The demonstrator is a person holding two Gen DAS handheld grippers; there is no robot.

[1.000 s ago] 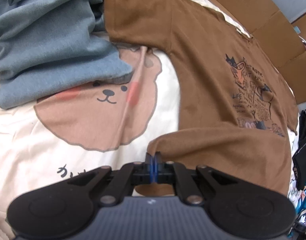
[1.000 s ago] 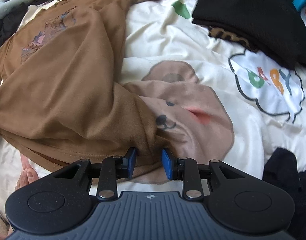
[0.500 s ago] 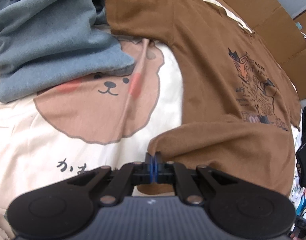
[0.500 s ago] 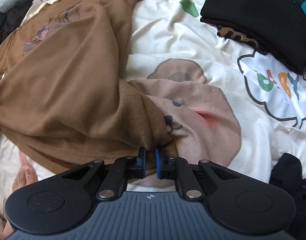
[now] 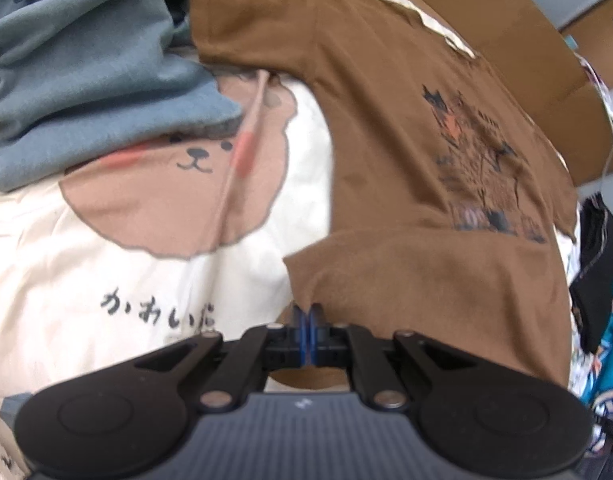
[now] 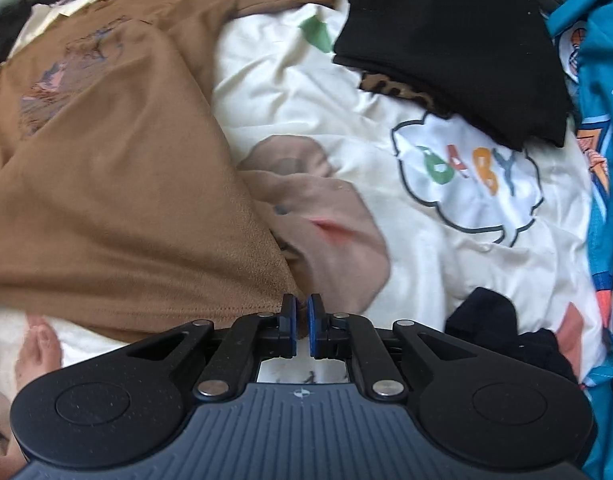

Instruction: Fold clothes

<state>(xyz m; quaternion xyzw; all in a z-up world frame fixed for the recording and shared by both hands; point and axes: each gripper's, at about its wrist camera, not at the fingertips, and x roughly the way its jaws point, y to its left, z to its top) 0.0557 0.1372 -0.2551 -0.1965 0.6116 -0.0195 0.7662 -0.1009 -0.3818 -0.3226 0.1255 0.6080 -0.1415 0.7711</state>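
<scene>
Here, a cream bedspread point(image 5: 118, 276) printed with bears (rumpled) carries a grey-blue sweater point(image 5: 86, 68), then the brown printed T-shirt point(image 5: 386, 128), hem folded up. Left gripper point(image 5: 306, 314) and right gripper point(image 6: 301, 312) both pinch its hem corners.
</scene>
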